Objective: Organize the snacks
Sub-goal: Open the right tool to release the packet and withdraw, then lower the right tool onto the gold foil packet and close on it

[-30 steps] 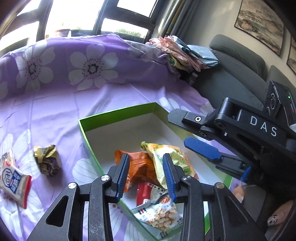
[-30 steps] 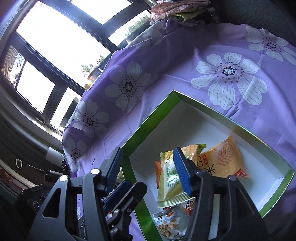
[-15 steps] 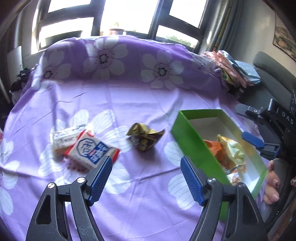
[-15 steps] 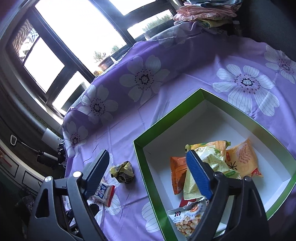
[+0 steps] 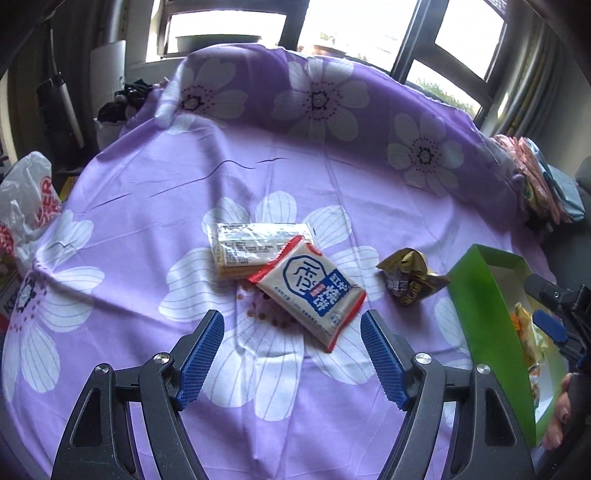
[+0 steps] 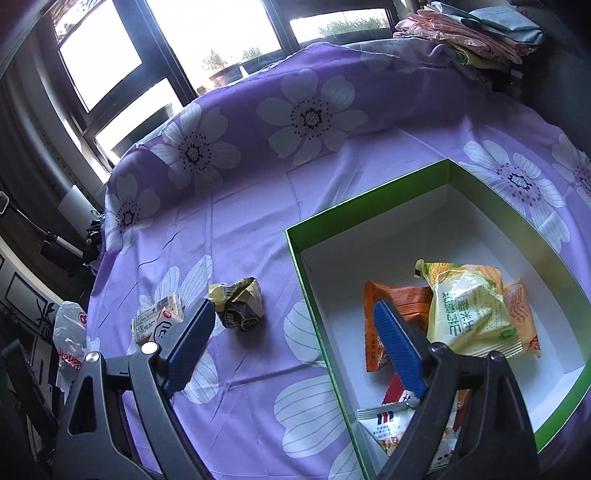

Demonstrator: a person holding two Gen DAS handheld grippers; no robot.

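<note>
The left gripper hangs over the purple flowered cloth with its blue pads spread wide apart and nothing between them. Just beyond its tips lies a white snack packet with a blue emblem and red edges, flat on the cloth, its long axis running diagonally from upper left to lower right in the left wrist view. Its far corner overlaps a clear-wrapped cracker pack, whose long axis runs roughly left to right. To the right of both, apart from them, sits a crumpled gold and dark wrapper. Further right stands the green box, and the right gripper's blue tip and a person's fingers show at that edge.

The right gripper has its jaws opening, already far apart, with nothing clamped: the left finger is above the cloth, the right finger above the inside of the green box, and the box wall passes between them. In the white box floor lie an orange packet standing lengthwise away from the camera, a pale yellow-green packet overlapping a peach-coloured one, and a peanut-print packet nearest the camera. Beyond the cloth are a stack of folded fabric and dark-framed windows.
</note>
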